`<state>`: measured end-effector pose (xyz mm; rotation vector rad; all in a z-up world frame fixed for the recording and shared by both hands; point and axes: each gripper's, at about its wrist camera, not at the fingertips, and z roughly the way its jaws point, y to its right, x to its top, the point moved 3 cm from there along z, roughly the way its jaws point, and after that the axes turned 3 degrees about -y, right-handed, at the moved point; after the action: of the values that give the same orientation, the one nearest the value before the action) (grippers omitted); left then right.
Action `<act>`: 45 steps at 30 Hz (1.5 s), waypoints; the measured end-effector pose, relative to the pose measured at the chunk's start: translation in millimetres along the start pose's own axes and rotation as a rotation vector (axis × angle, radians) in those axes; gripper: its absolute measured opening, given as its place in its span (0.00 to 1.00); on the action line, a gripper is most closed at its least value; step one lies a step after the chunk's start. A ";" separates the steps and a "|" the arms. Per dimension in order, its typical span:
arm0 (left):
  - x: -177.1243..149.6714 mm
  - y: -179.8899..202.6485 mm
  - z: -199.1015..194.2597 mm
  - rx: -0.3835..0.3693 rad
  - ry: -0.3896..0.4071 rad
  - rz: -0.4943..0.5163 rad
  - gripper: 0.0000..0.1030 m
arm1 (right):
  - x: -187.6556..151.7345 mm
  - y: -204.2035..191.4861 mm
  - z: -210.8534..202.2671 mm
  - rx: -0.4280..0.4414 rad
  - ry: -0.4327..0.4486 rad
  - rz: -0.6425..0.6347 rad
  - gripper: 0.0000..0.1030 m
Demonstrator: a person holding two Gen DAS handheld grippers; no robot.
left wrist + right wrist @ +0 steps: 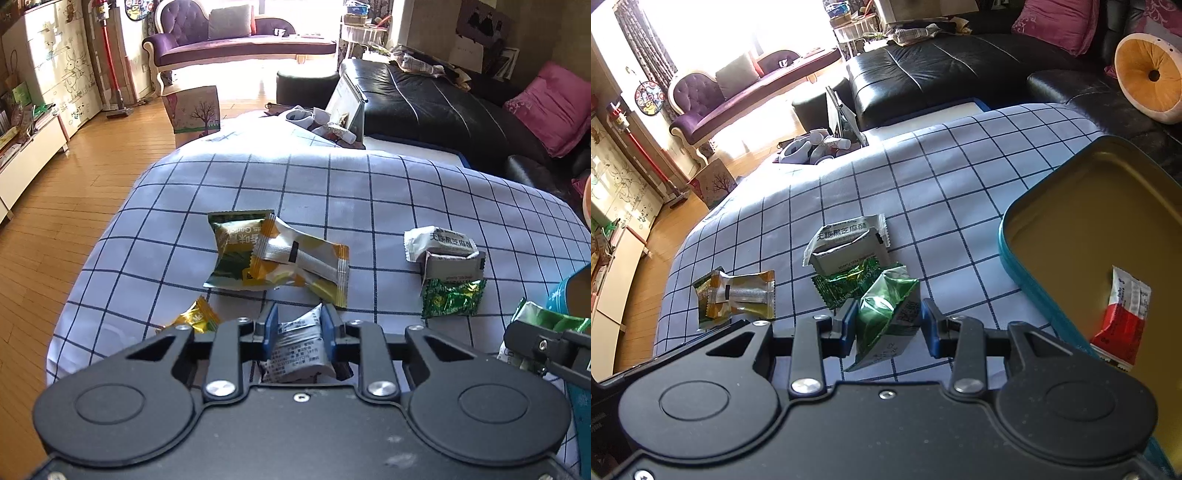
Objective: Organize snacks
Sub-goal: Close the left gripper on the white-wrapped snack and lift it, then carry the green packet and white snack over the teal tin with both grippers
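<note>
My left gripper (300, 325) is shut on a white-grey printed snack packet (295, 343), low over the checked tablecloth (369, 192). My right gripper (889, 317) is shut on a crumpled green foil packet (886, 314), held just left of a blue tin (1008, 236) with a gold inside. A red-and-white packet (1123, 317) lies in the tin. Loose on the cloth are a green packet (232, 254) under a yellow-white one (303, 266), a white packet (439, 240), a green foil packet (450, 301) and a small yellow packet (199, 317).
The cloth drops off at the left to a wooden floor (74, 206). A black leather sofa (443, 107) runs behind the table, with a pile of small items (325, 122) at the far edge. A paper gift bag (195, 110) stands on the floor.
</note>
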<state>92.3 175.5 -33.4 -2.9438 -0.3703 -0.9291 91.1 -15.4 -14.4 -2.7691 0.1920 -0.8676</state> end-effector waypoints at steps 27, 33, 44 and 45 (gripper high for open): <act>-4.4 7.9 9.0 0.050 -0.037 0.014 0.46 | 2.6 6.0 -3.4 -0.009 -0.013 0.011 0.46; -3.8 22.8 1.2 0.049 -0.022 0.040 0.46 | 3.0 12.6 -4.1 -0.046 -0.015 0.020 0.46; -5.0 64.8 -10.2 0.010 0.004 0.095 0.46 | 8.9 40.0 -18.6 -0.091 0.014 0.053 0.46; -5.4 69.0 -12.0 0.004 0.007 0.099 0.46 | 10.1 44.3 -20.9 -0.097 0.020 0.060 0.46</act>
<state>97.5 106.0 -23.9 -2.9236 -0.2236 -0.9253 84.9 -63.8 -3.7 -2.8287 0.3280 -0.8934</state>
